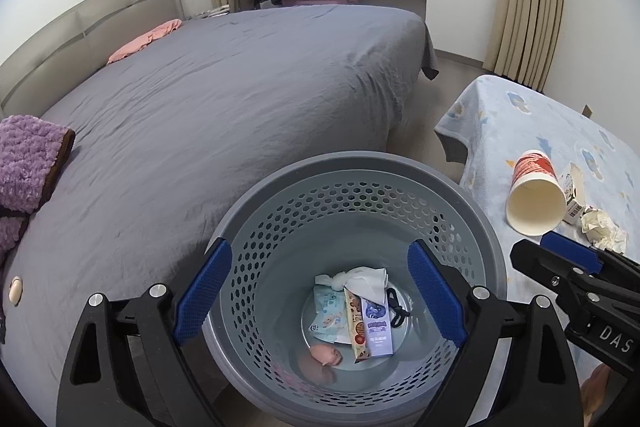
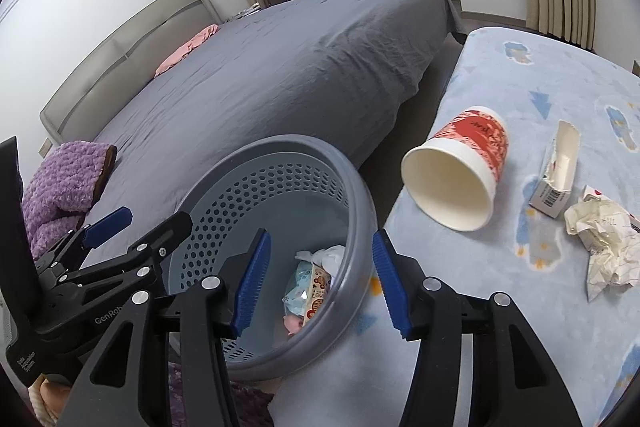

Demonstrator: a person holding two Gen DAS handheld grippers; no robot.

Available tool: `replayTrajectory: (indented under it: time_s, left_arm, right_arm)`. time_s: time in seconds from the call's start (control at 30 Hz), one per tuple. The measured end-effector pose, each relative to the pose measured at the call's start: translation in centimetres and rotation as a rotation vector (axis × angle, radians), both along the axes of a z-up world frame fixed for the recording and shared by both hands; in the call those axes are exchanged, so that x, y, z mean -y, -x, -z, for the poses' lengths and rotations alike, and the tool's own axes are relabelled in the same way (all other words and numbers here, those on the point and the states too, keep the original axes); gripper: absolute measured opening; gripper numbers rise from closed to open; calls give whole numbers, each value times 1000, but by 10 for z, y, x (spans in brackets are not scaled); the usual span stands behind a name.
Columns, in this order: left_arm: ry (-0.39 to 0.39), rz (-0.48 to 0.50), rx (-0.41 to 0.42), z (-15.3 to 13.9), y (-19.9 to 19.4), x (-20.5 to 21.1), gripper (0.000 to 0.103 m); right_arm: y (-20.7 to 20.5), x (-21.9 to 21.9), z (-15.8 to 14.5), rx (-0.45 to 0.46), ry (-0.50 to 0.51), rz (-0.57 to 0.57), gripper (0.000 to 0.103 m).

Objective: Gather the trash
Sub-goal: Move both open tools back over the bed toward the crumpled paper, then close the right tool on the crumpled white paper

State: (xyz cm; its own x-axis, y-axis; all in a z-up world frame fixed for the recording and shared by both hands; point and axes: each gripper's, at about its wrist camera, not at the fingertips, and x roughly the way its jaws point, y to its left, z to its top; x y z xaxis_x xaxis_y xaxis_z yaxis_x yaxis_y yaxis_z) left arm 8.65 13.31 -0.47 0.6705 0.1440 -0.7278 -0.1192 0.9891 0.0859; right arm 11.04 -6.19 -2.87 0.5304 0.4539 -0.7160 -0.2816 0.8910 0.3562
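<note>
A grey perforated trash basket [image 1: 360, 171] stands between the bed and a low table; it also shows in the right wrist view [image 2: 360, 211]. Inside lie a tissue, wrappers [image 1: 328, 315], a small purple carton [image 1: 378, 331] and a pink lump. My left gripper [image 1: 320, 291] is open and empty above the basket. My right gripper [image 2: 320, 279] is open and empty over the basket's right rim. On the table lie a red-and-white paper cup [image 2: 460, 171] on its side, a torn small box [image 2: 556, 171] and crumpled paper [image 2: 604, 243].
A large bed with a grey sheet [image 1: 224, 99] fills the left. A purple fluffy blanket [image 1: 24, 163] lies at its near corner. The low table has a light blue patterned cover [image 2: 520, 75]. Curtains and a window stand at the back.
</note>
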Motion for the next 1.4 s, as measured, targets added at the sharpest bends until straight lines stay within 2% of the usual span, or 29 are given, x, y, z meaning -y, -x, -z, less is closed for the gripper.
replayTrajectory:
  time_s: [0.47,0.6,0.77,1.4]
  left_arm:
    - [-3,53,1,-1,-1,28,88]
    - [7,69,5,-2,0,37,92]
    - [16,93,13,-4,2,52,92]
    - [61,194,39,-8,6,112,92]
  right_arm:
    - [12,45,-7,31,24,98,54]
    - [17,60,-8,36,32,131,55]
    - [22,81,-7,37,51,172,55]
    - [57,183,-2,32,87,372,58]
